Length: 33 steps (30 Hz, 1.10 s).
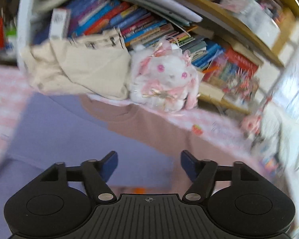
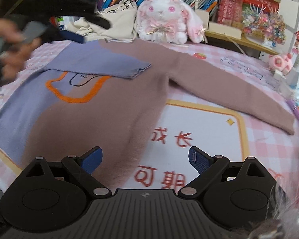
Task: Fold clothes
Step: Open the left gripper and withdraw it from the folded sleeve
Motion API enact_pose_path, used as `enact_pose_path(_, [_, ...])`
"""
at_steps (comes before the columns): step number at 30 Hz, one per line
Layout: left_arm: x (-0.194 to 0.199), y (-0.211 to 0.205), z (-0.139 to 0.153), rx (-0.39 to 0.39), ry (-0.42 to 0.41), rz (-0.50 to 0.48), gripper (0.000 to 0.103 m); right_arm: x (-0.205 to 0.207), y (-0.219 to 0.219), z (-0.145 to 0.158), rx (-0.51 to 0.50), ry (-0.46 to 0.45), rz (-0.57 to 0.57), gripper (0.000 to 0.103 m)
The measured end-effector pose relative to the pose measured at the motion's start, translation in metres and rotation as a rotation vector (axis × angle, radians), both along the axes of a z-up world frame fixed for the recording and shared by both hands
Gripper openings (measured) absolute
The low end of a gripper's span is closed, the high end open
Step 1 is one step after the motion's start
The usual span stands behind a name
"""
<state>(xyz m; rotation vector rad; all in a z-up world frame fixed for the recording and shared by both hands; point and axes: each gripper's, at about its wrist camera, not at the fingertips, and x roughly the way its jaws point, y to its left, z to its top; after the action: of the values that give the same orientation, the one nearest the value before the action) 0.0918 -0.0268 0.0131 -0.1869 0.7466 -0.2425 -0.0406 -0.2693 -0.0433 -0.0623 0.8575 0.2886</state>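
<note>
a two-tone sweater (image 2: 101, 103), lilac on one side and dusty brown on the other, is seen laid flat on a pink checked bed cover (image 2: 239, 75), in front of a plush rabbit (image 2: 165, 18) and a crowded bookshelf (image 2: 239, 2). the lilac sleeve (image 2: 101, 63) is already folded across the chest, its cuff resting above an orange outline stitched on the front. the brown sleeve (image 2: 229, 91) is still stretched out to the side, unfolded. the left gripper (image 1: 148, 165) is held over the lilac shoulder with jaws spread and nothing between them. the right gripper (image 2: 145, 159) is poised above the hem, jaws likewise spread and empty. the task is judged to be at an early stage: one sleeve in, the second sleeve and the body folds left.
</note>
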Motion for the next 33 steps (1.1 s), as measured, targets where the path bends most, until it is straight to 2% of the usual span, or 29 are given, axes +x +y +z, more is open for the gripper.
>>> enact_pose_path(1, [-0.011, 0.004, 0.001, 0.056, -0.018, 0.005, 0.085, 0.0, 0.003, 0.0, 0.001, 0.004, -0.002, 0.093])
enact_pose_path(4, [-0.044, 0.025, -0.006, 0.187, -0.027, 0.05, 0.087, -0.004, 0.011, 0.0, -0.001, 0.002, -0.019, 0.092])
enact_pose_path(8, [-0.078, 0.061, -0.025, 0.266, 0.041, 0.11, 0.087, -0.011, 0.021, 0.0, 0.0, 0.004, -0.087, 0.09])
enact_pose_path(9, [-0.085, 0.07, -0.03, 0.275, 0.058, 0.122, 0.087, -0.013, 0.023, 0.0, -0.001, 0.009, -0.111, 0.087])
enact_pose_path(11, [-0.1, 0.087, -0.036, 0.288, 0.083, 0.147, 0.087, -0.017, 0.028, 0.0, 0.0, 0.017, -0.153, 0.083])
enact_pose_path(18, [-0.128, 0.141, -0.042, 0.296, 0.08, 0.209, 0.087, -0.033, 0.042, -0.001, -0.007, 0.038, -0.27, 0.082])
enact_pose_path(19, [-0.13, 0.149, -0.043, 0.277, 0.081, 0.219, 0.087, -0.035, 0.044, -0.001, -0.007, 0.044, -0.286, 0.082])
enact_pose_path(22, [-0.134, 0.171, -0.046, 0.161, 0.081, 0.199, 0.085, -0.04, 0.05, -0.002, 0.003, 0.065, -0.325, 0.068])
enact_pose_path(23, [-0.134, 0.177, -0.048, 0.124, 0.085, 0.185, 0.082, -0.041, 0.051, -0.003, 0.005, 0.07, -0.341, 0.063])
enact_pose_path(25, [-0.132, 0.182, -0.053, 0.097, 0.106, 0.161, 0.059, -0.043, 0.053, -0.003, 0.011, 0.08, -0.372, 0.055])
enact_pose_path(27, [-0.128, 0.184, -0.058, 0.092, 0.13, 0.138, 0.044, -0.045, 0.054, -0.004, 0.016, 0.09, -0.404, 0.053])
enact_pose_path(28, [-0.125, 0.184, -0.061, 0.101, 0.144, 0.127, 0.04, -0.046, 0.053, -0.004, 0.021, 0.09, -0.425, 0.053])
enact_pose_path(31, [-0.121, 0.182, -0.066, 0.133, 0.154, 0.106, 0.039, -0.047, 0.048, -0.006, 0.042, 0.103, -0.463, 0.048])
enact_pose_path(33, [-0.118, 0.181, -0.066, 0.142, 0.154, 0.094, 0.039, -0.047, 0.046, -0.008, 0.057, 0.118, -0.477, 0.042])
